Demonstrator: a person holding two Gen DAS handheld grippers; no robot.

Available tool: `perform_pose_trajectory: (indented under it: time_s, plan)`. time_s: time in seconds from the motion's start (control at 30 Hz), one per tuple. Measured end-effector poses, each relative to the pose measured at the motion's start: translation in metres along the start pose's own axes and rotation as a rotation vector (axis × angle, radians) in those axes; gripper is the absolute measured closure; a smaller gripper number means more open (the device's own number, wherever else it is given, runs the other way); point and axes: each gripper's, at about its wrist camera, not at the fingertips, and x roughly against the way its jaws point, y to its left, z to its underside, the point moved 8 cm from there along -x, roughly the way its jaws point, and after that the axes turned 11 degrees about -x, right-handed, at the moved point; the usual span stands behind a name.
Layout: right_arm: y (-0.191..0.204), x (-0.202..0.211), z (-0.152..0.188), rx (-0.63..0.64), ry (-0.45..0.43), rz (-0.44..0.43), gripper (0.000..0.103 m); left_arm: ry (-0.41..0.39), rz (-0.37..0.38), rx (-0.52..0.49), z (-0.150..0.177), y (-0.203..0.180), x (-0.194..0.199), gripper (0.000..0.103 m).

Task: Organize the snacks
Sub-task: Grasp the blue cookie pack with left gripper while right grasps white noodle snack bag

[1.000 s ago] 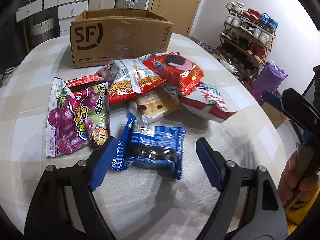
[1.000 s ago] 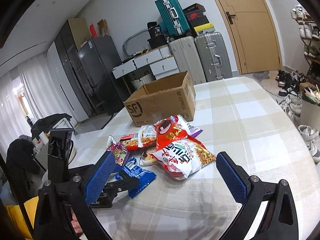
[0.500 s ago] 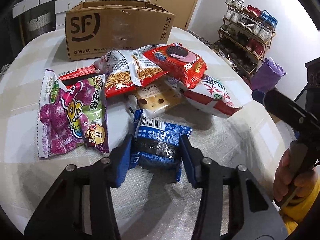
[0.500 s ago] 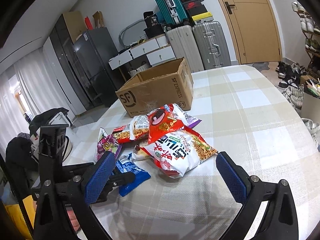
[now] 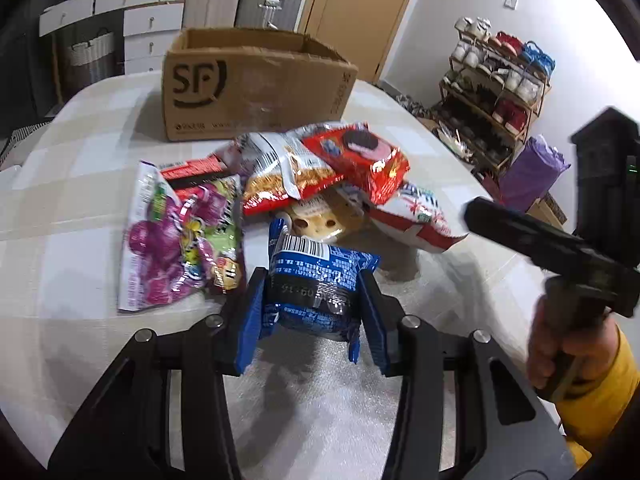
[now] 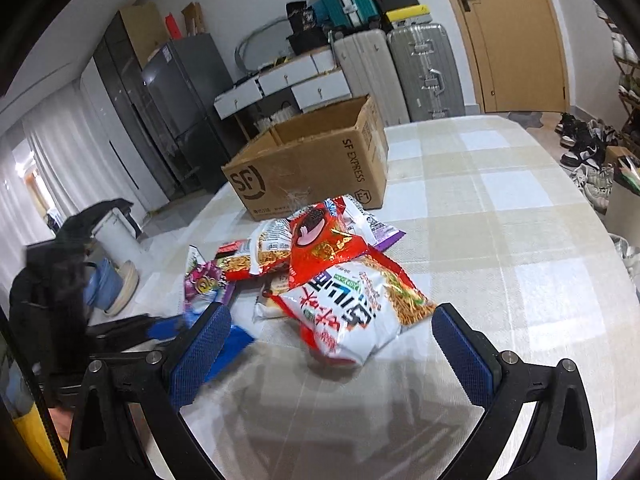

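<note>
Lying between the two blue-padded fingers of the left gripper [image 5: 312,304], a blue foil packet of sandwich biscuits with a white barcode panel [image 5: 316,280] is pinched from both sides, its wrapper bulging between the pads. Whether the packet is lifted or resting on the cloth cannot be told.

The remaining snacks are heaped just beyond that gripper on a round table covered in a beige-and-white checked cloth [image 5: 80,184]:
- a purple and green foil bag of grape sweets [image 5: 180,240], just left of the pinched packet;
- a red and white bag of crisp noodles [image 5: 280,172], behind it;
- a glossy red bag printed with a round dark biscuit [image 5: 360,156], laid on top of the heap;
- a clear-wrapped pale cake with dark spots [image 5: 316,220], partly buried, immediately behind the blue packet;
- a large white and red noodle-snack bag [image 6: 352,308], nearest the right gripper.

An open brown cardboard box marked "SF" [image 5: 248,88] is stood behind the heap, near it.

The right gripper [image 6: 332,344] is held with its fingers spread wide, nothing between them, the white and red bag lying just ahead of the gap.
</note>
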Motion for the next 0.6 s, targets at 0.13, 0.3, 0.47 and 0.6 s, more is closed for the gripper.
perform_pose_trajectory:
  time_s: [0.13, 0.3, 0.47, 0.6]
  plan:
    - [-0.005, -0.026, -0.001, -0.002, 0.079, 0.049, 0.001, -0.029, -0.008, 0.008, 0.000, 0.005, 0.024, 0.062]
    - [-0.014, -0.049, -0.007, -0.090, 0.140, 0.054, 0.001, -0.048, -0.010, 0.030, 0.007, 0.011, 0.042, 0.062]
    - [-0.023, -0.059, -0.003, -0.125, 0.201, 0.085, 0.005, -0.058, -0.006, 0.043, 0.013, 0.014, 0.051, 0.062]
    - [-0.024, -0.056, 0.004, -0.104, 0.199, 0.077, 0.025, -0.065, 0.000, 0.046, 0.016, 0.014, 0.053, 0.062]
